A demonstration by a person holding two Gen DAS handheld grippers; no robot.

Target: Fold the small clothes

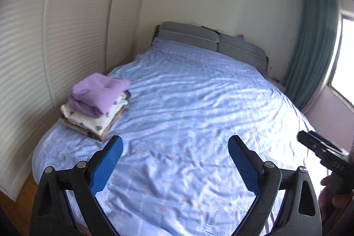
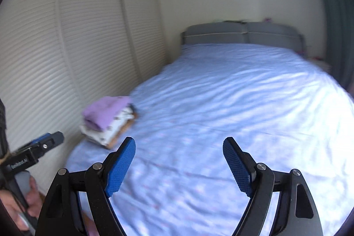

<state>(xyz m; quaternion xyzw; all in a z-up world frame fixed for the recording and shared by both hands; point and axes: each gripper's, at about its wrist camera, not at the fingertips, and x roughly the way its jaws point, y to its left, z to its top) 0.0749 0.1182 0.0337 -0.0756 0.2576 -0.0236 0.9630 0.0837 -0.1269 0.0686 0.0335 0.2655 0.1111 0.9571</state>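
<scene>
A stack of folded small clothes (image 1: 97, 107) lies near the left edge of the bed: a purple garment (image 1: 99, 92) on top, a white printed one (image 1: 97, 121) and a brown one below. The stack also shows in the right wrist view (image 2: 108, 121). My left gripper (image 1: 174, 143) is open and empty, above the blue sheet (image 1: 188, 103), to the right of the stack. My right gripper (image 2: 179, 145) is open and empty above the sheet (image 2: 221, 114). Each gripper shows at the edge of the other's view: the right one (image 1: 318, 147), the left one (image 2: 44, 145).
A white louvred wardrobe (image 1: 55, 48) runs along the bed's left side. A grey headboard (image 1: 210, 39) is at the far end. A teal curtain (image 1: 314, 43) and a window are at the right. Wooden floor (image 1: 24, 198) shows at the lower left.
</scene>
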